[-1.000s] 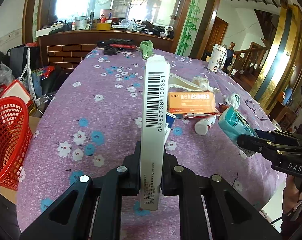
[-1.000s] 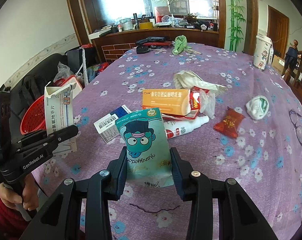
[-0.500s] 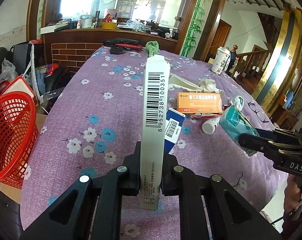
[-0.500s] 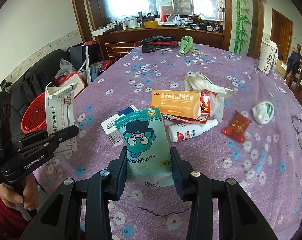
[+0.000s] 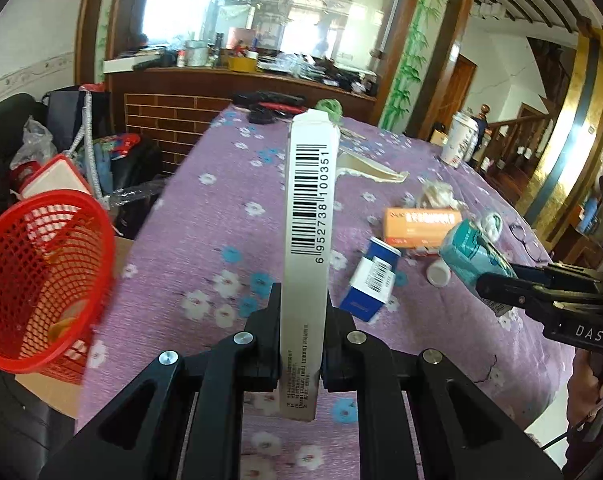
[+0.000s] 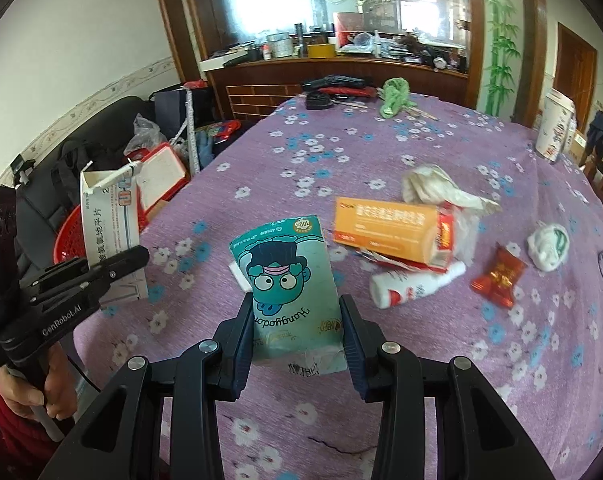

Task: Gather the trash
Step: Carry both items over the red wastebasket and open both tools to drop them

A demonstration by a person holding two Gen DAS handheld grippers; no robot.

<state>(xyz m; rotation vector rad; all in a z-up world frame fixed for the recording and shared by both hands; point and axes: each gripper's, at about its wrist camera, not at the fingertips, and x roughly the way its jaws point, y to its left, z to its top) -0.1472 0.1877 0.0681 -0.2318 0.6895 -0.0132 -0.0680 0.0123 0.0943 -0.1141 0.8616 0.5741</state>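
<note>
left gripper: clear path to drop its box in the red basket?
Probably yes. The left gripper is shut on the white barcode box, and the red basket sits open-topped beside the table on its left, with nothing visible between them. The basket holds little.

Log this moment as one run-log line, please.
left tongs: shut on white barcode box | right tongs: shut on teal tissue pack | red basket: beside table, left | table trash remaining: orange box
</note>
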